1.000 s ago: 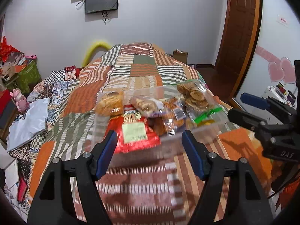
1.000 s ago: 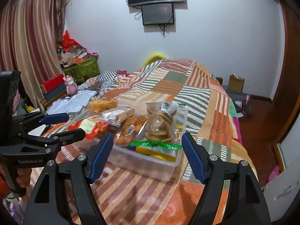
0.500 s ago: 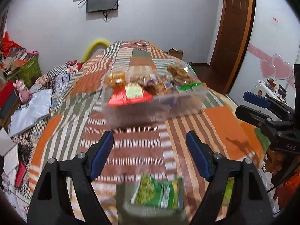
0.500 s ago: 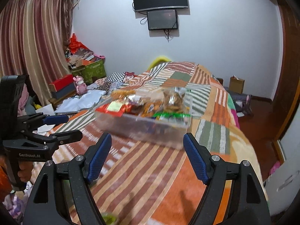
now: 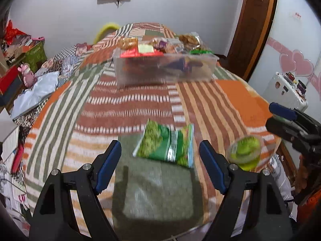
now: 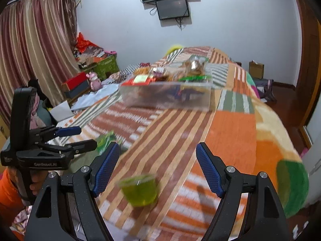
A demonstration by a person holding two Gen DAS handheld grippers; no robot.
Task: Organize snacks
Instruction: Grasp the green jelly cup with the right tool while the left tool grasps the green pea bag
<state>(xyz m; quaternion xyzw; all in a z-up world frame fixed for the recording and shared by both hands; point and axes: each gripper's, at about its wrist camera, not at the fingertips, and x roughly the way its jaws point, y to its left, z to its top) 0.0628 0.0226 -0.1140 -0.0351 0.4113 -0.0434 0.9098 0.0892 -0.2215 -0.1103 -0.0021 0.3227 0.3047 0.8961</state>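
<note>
Both grippers have pulled back from the clear snack box (image 5: 165,69) over the last second; a moment ago the box filled the space between the fingers of each wrist view, and now it sits well up the patchwork bedspread (image 5: 200,104), far from either tool, heaped with packets (a red pack and bags of biscuits show above its rim). The retreat has brought two loose snacks into view near the foot of the bed: a green snack bag (image 5: 166,143) lying flat on the cover, and a small cup of green jelly (image 6: 139,189) standing upright beside it, toward the right.

The left gripper (image 5: 160,166) hangs with its jaws wide apart and empty, the bag just ahead of the gap and slightly above it in the picture; the right gripper (image 6: 157,166) is likewise spread and holding nothing, with the jelly cup framed low between its blue pads (image 6: 105,168). Both views are blurred, so the tools seem to be moving.

My reading is that the box is largely packed and these two items are what remains outside it; each gripper looks lined up on its own target, so the likely next step is a descent and a close on bag and cup; the bag is thin and slippery, and may want a pinch at one edge.
</note>
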